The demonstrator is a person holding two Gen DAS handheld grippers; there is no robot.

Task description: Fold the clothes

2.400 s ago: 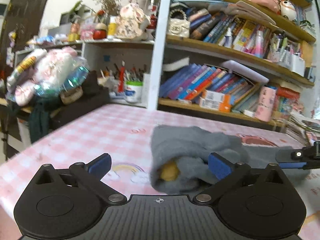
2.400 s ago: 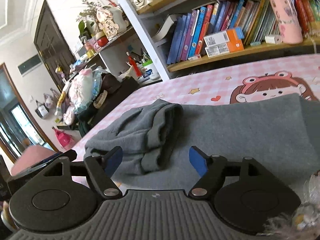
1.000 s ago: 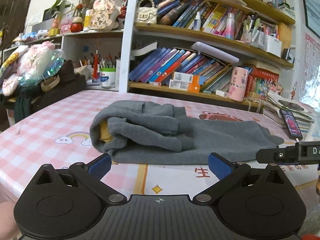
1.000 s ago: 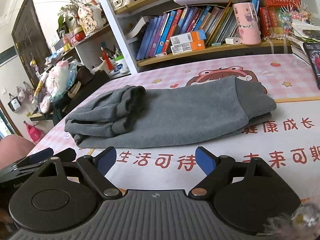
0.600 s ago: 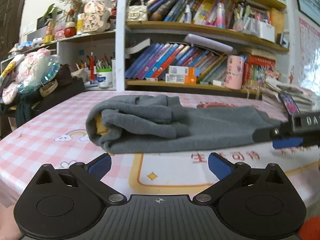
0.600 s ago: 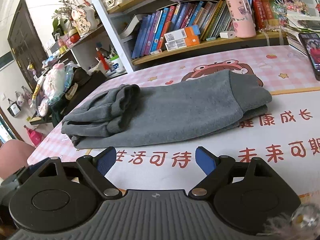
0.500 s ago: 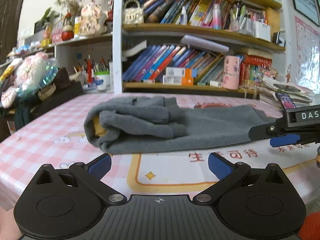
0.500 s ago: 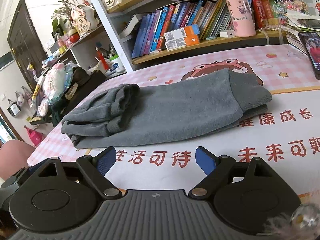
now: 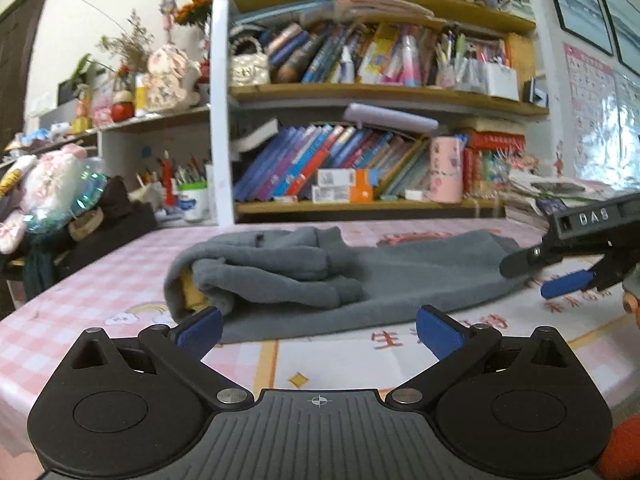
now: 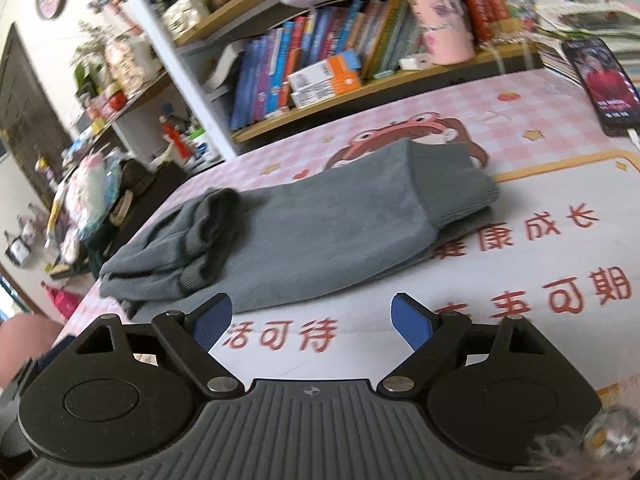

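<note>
Sweater (image 9: 360, 276), grey, lies folded on the pink checked tabletop (image 9: 80, 312), its bunched sleeves at the left end (a bit of yellow shows inside the fold there). Left gripper (image 9: 318, 326) sits low at the near edge, fingers (image 9: 200, 326) spread wide, holding nothing, just short of the cloth. Right gripper (image 10: 312, 318) likewise: fingers wide apart, nothing between them, near the sweater's front edge. Ribbed hem (image 10: 452, 188) at the right end. Phone (image 10: 604, 80) lies far right. Bookshelf (image 9: 360, 92) behind.
</note>
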